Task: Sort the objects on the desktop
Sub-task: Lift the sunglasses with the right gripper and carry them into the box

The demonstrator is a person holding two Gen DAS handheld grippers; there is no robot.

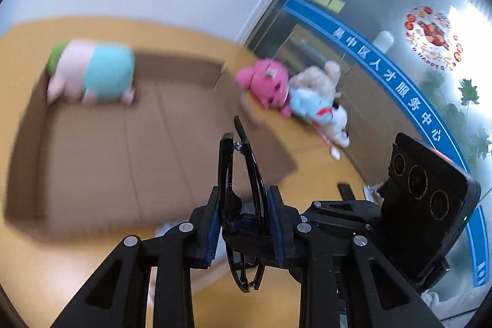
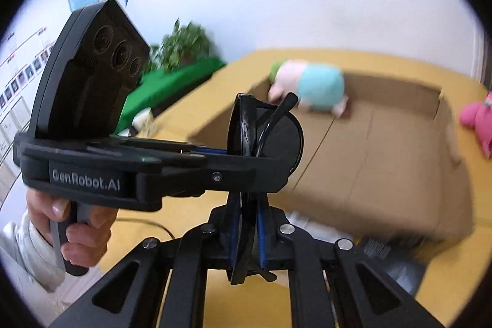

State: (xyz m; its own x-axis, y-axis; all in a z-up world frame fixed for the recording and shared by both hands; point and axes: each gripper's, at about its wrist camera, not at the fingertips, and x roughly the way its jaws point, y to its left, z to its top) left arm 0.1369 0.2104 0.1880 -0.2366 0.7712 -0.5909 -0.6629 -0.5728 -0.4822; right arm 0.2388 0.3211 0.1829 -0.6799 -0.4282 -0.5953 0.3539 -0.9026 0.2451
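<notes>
Black folded sunglasses are pinched by both grippers at once: left gripper narrow on the lower frame, right gripper narrow on the same pair from its side. Glasses stand on edge, long axis upright, held above the yellow table. Shallow cardboard box lies just ahead of both; left looks marginally nearer. Plush pig sits in its far corner.
</notes>
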